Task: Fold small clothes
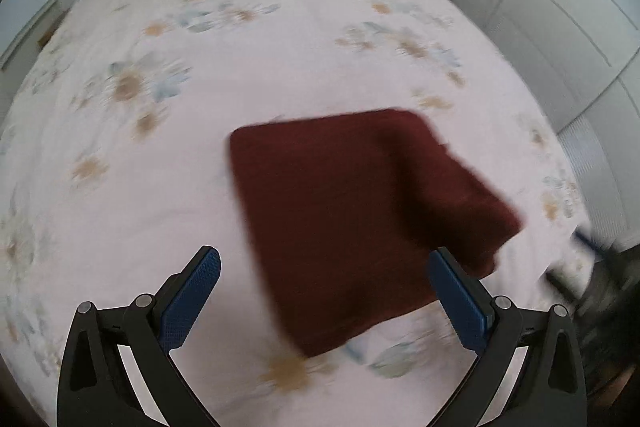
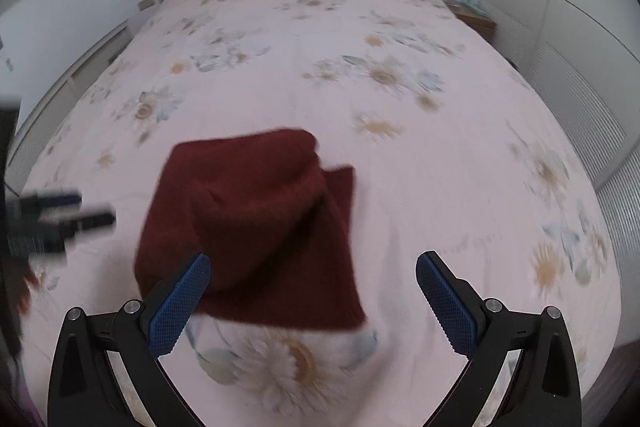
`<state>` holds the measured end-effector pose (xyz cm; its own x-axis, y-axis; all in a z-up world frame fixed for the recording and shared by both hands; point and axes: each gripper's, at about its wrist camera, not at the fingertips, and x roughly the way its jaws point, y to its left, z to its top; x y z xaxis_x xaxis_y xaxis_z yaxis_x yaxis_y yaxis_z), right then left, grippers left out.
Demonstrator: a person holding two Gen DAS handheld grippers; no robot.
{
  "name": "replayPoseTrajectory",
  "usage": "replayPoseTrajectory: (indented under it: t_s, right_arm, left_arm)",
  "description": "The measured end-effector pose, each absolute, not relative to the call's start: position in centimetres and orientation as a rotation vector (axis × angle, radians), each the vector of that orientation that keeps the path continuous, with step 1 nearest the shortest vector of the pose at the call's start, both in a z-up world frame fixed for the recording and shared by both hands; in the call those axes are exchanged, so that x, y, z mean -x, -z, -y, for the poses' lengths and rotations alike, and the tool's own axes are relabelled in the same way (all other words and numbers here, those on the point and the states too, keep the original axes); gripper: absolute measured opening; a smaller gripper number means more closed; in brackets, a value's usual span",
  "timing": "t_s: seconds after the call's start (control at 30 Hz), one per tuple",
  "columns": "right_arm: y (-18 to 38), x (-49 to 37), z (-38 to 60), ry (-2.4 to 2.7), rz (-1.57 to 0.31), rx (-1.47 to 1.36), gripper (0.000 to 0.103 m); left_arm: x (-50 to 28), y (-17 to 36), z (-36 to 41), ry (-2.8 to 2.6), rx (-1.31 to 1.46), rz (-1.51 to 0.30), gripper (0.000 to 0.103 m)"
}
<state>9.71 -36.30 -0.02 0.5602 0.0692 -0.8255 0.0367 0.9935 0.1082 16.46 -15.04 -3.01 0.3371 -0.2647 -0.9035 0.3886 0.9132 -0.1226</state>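
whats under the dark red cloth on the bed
The dark red cloth lies folded on the floral bedspread, which shows all around it. Whatever lies beneath its layers is covered.

Motion blur smears the dark red cloth [image 1: 352, 219], so its fold layers can't be counted. The left gripper [image 2: 86, 209] shows in the right wrist view as a dark streak, cut off by the edge; its fingers are unreadable there.

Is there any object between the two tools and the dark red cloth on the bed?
Nothing visible does. The dark red cloth lies folded on the floral bedcover, alone there. The left tool and the right tool are both open just before it, with only bare bedcover around.
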Motion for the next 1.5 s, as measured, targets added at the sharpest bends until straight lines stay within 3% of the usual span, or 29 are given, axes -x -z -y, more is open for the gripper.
replayPoseTrajectory:
  t_s: [0.23, 0.37, 0.47, 0.6, 0.7, 0.8, 0.93, 1.13, 1.23, 1.43, 1.5]
  right_arm:
    - [0.9, -17.1, 31.6, -0.105, -1.104, -0.042, 0.099]
    - [4.6, -19.1, 31.0, -0.105, -1.251, -0.041, 0.078]
    - [6.9, -18.3, 32.2, -0.083, -1.319, -0.072, 0.073]
    - [8.4, -16.2, 35.8, -0.108, -1.313, -0.242, 0.038]
    - [8.2, -14.8, 38.1, -0.131, -1.269, -0.354, 0.026]
    - [7.4, -13.1, 39.5, -0.129, -1.215, -0.392, 0.022]
    - [7.2, -10.9, 40.2, -0.095, -1.185, -0.369, 0.021]
    - [11.3, -9.0, 40.5, -0.052, -1.236, -0.378, 0.022]
    - [11.7, -8.9, 40.8, -0.06, -1.226, -0.415, 0.028]
    - [10.1, -9.6, 40.2, -0.075, -1.217, -0.381, 0.052]
    - [9.5, -9.8, 40.0, -0.053, -1.211, -0.349, 0.069]
  left_arm:
    - [-13.8, 6.0, 9.7, 0.401, -0.052, -1.2, 0.102]
    - [-13.1, 7.0, 8.6, 0.402, -0.04, -1.224, 0.102]
    - [-12.6, 7.2, 8.2, 0.405, -0.05, -1.222, 0.102]
    - [-12.4, 7.3, 8.0, 0.412, -0.068, -1.208, 0.102]
    - [-12.5, 7.9, 8.3, 0.403, -0.093, -1.213, 0.102]
    - [-12.3, 8.4, 8.4, 0.415, -0.086, -1.224, 0.102]
    - [-11.9, 8.7, 9.1, 0.429, -0.112, -1.226, 0.102]
    - [-11.6, 8.7, 10.1, 0.445, -0.123, -1.222, 0.102]
    - [-11.6, 9.0, 10.3, 0.443, -0.126, -1.23, 0.102]
    - [-11.8, 9.6, 10.4, 0.434, -0.136, -1.239, 0.102]
    - [-11.9, 9.7, 10.3, 0.43, -0.131, -1.242, 0.102]
